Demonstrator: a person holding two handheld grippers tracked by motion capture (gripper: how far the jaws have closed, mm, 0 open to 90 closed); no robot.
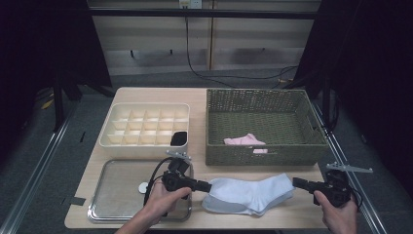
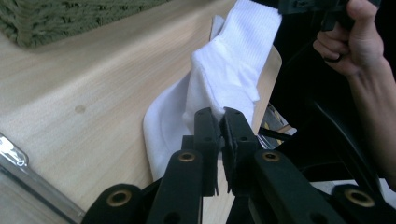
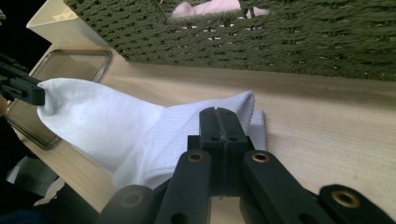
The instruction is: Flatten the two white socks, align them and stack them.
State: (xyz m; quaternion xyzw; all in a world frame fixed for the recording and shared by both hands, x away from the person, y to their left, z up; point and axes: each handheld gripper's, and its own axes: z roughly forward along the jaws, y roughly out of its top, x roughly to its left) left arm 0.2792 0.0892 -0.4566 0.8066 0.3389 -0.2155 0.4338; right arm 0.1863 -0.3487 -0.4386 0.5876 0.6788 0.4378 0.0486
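A pair of white socks (image 1: 248,195) lies stretched along the table's front edge, between my two grippers. My left gripper (image 1: 208,186) is shut on the toe end; in the left gripper view its jaws (image 2: 220,116) pinch the white fabric (image 2: 224,70). At the other end my right gripper (image 1: 295,182) is shut on the cuff. In the right gripper view the closed jaws (image 3: 219,112) meet the ribbed cuff, and the sock (image 3: 116,126) runs off to the left gripper (image 3: 23,88) at the far side.
A green woven basket (image 1: 258,92) behind the socks holds a pink sock (image 1: 243,141). A cream divider box (image 1: 146,142) at the back left has a black item (image 1: 179,138) in one cell. A metal tray (image 1: 112,200) lies at the front left under my left hand.
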